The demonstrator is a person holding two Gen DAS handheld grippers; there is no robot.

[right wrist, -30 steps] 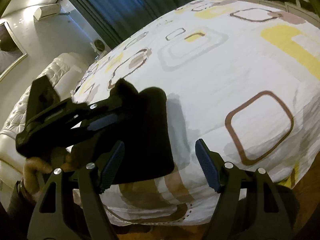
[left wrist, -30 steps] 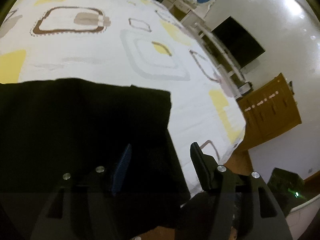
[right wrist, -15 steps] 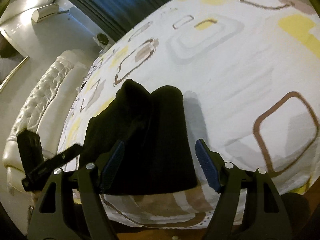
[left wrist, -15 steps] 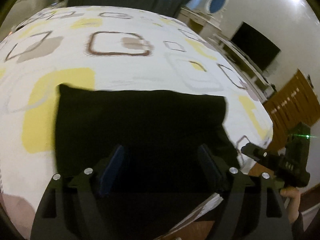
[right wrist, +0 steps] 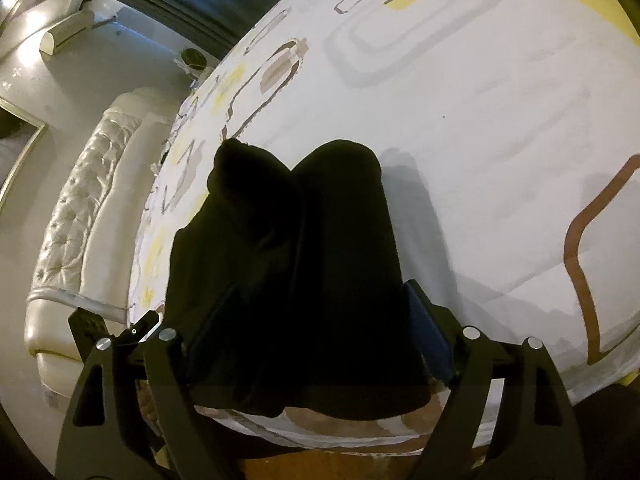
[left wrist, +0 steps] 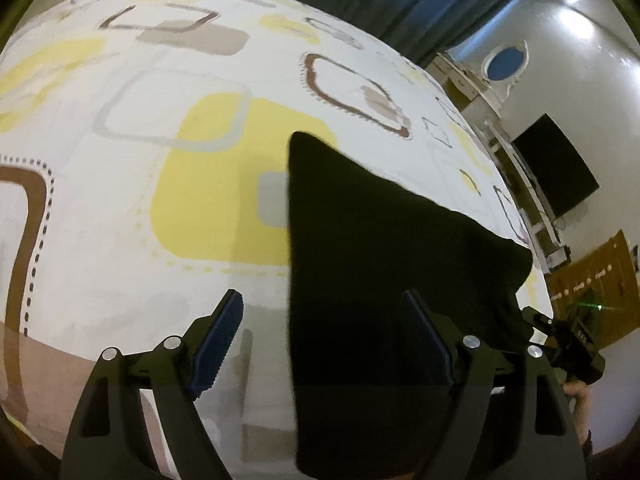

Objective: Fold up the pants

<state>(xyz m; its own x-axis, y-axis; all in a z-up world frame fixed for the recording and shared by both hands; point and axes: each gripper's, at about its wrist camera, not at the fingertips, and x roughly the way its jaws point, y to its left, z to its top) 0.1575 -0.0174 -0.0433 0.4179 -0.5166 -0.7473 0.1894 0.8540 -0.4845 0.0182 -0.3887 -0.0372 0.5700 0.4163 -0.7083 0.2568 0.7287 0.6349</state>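
Black pants (right wrist: 304, 264) lie folded in a thick bundle near the front edge of the bed (right wrist: 500, 140), two rounded lobes pointing away from you in the right wrist view. Your left gripper (left wrist: 320, 344) is wide open, holding nothing — its right finger sits over the cloth, its left finger over bare sheet, straddling the pants' left edge. Your right gripper (right wrist: 316, 328) is also spread wide with the bundle filling the gap between the fingers; whether the pads touch fabric, can't tell, dark on dark. It hasn't closed.

Judging by the compact shape, the fold looks mostly done, so this step is probably tidying or one last fold. Do it clean: bring both grippers onto matching corners at the near edge, pinch all layers — not just the top one — lift low and lay it over evenly. Watch the bed edge; the bundle sits close to it and could slide off.
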